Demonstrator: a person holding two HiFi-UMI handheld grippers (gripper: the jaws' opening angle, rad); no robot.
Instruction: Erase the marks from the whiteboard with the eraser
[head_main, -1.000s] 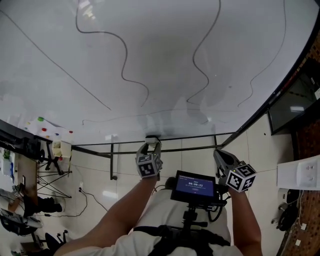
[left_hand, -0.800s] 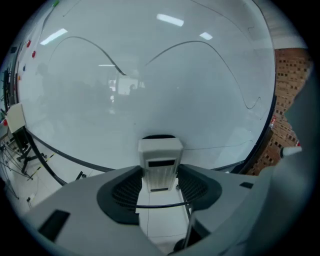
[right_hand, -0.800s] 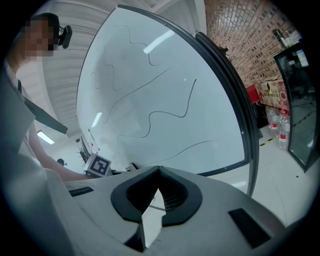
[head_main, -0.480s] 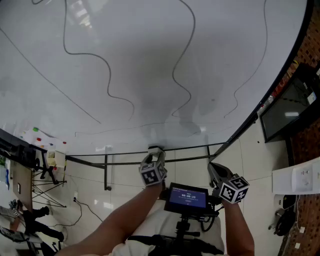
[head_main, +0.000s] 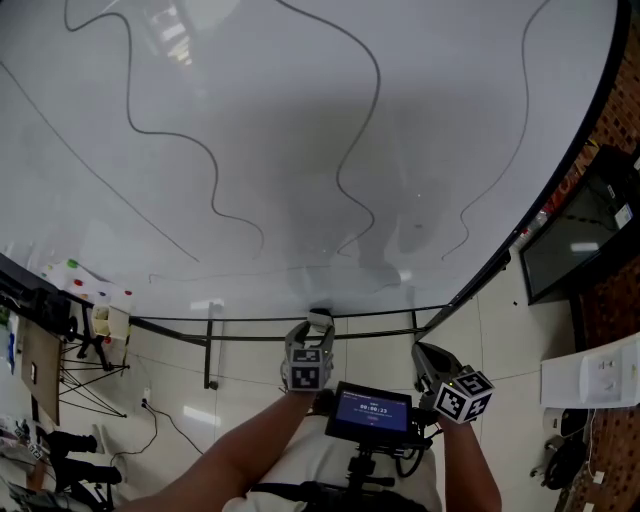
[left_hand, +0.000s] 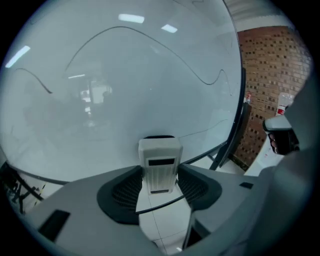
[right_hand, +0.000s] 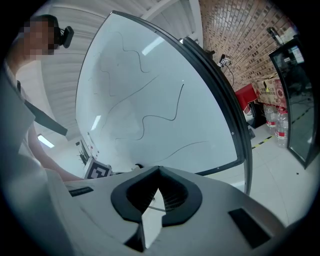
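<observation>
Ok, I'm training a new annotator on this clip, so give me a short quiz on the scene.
1. True or false: dark wavy lines cross the whiteboard.
2. What holds the eraser? A) the left claw B) a bare hand C) a shelf
3. Fill in: the right claw is shut and ___.
Key: 1 true; 2 A; 3 empty.
</observation>
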